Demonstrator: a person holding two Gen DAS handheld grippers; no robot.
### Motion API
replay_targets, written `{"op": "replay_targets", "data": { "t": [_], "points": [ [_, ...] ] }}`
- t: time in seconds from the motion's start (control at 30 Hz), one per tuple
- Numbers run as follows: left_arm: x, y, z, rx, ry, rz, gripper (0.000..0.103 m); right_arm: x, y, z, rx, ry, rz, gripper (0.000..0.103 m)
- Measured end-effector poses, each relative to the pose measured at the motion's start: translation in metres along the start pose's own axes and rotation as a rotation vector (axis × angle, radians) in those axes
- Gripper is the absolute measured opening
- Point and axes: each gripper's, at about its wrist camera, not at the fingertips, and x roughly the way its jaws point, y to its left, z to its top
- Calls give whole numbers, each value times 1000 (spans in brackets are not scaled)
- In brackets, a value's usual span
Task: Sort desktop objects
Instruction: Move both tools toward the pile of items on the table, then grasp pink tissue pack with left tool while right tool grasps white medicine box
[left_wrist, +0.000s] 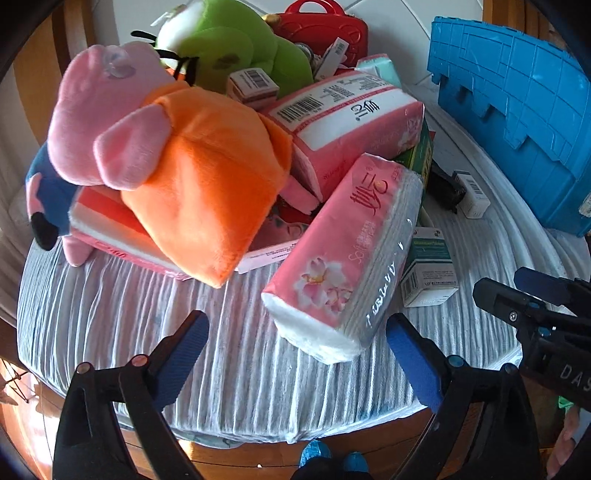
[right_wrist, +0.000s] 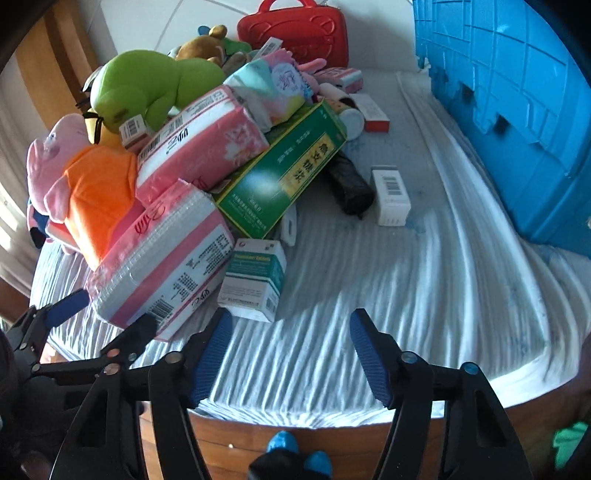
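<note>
White ribbed cloth covers the wooden table; blue crate at right, wall behind. Both grippers hold nothing: left gripper spread before the nearest pink tissue pack, right gripper parted near the teal box. Risk: pulling that pack probably topples the leaning pile, notably the green carton.

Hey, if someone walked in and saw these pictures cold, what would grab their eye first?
Probably the pink pig plush in its orange dress, lying atop the heap at the table's left. Next, the pink tissue packs tumbled in front of it, one angled toward the open left tongs. Then the big blue crate filling the right side, standing apart from the pile on the striped cloth.
</note>
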Motion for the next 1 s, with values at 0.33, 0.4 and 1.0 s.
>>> {"op": "replay_targets", "data": {
  "t": [0.33, 0.4, 1.0],
  "points": [
    [17, -3, 12, 33, 6, -79, 60, 21, 7, 2, 31, 29, 74, 48],
    [15, 3, 9, 17, 16, -86, 60, 23, 11, 4, 29, 33, 84, 48],
    [-7, -10, 17, 49, -46, -101, 54, 18, 6, 13, 39, 47, 88, 37]
  ]
}}
